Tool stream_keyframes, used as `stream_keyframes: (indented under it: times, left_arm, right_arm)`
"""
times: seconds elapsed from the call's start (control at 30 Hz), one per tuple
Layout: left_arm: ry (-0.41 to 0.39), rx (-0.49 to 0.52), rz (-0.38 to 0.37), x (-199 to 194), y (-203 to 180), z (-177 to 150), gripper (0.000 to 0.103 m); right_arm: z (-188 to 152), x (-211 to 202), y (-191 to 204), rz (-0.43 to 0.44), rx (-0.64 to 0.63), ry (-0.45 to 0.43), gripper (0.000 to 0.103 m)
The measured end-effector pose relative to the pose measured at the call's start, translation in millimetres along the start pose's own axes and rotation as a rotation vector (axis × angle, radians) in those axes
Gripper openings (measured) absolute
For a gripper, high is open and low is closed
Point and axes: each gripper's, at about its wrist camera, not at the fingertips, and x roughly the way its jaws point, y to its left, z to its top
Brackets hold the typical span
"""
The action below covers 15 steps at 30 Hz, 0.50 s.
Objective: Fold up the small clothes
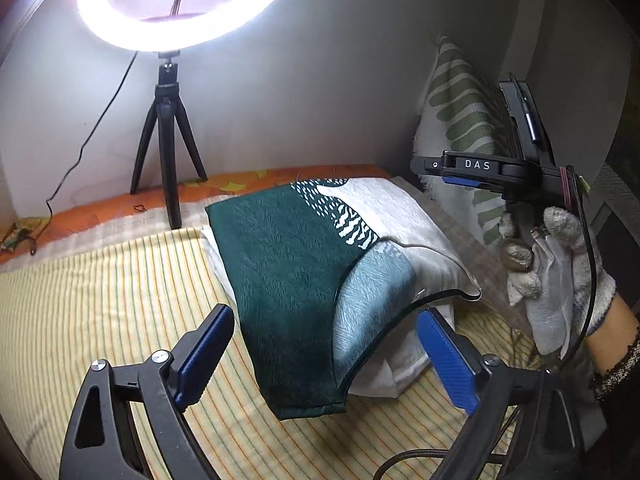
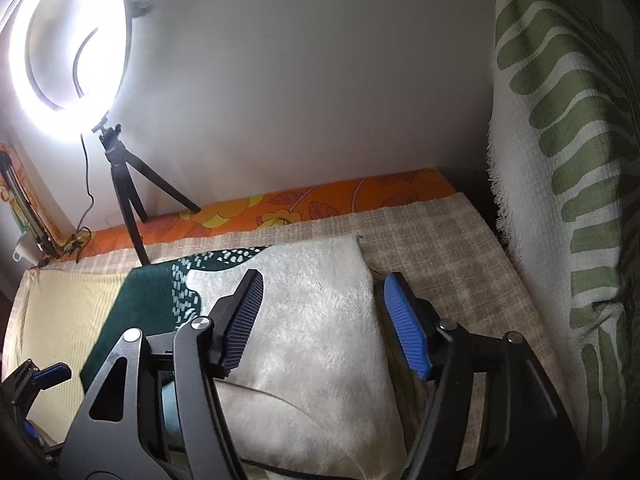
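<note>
A small cloth piece [image 1: 296,280] in dark green, pale blue and cream lies folded on the striped yellow sheet [image 1: 100,300]. It also shows in the right wrist view [image 2: 316,344]. My left gripper [image 1: 324,356] is open, its blue pads on either side of the cloth's near edge, holding nothing. My right gripper [image 2: 320,324] is open above the cream part of the cloth. In the left wrist view the right gripper [image 1: 472,168] is held up at the right by a gloved hand [image 1: 556,264].
A ring light [image 1: 180,4] on a black tripod [image 1: 168,152] stands at the back by the white wall. A green-and-white patterned cushion [image 2: 568,160] leans at the right. An orange flowered sheet [image 2: 320,204] and a beige checked cloth [image 2: 440,248] lie behind.
</note>
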Motion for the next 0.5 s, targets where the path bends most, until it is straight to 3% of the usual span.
stream_keyframes:
  times: [0.23, 0.33, 0.5]
  left_arm:
    - [-0.024, 0.026, 0.047, -17, -5, 5, 0.101]
    - [-0.032, 0.023, 0.043, -27, -8, 6, 0.101]
    - [-0.048, 0.042, 0.039, -44, -17, 6, 0.101]
  right_arm:
    - [3, -23, 14, 0.014, -0.005, -0.035, 0.073]
    - [2, -39, 20, 0.021, -0.014, -0.064, 0.083]
    - [2, -64, 25, 0.038, -0.011, -0.092, 0.084]
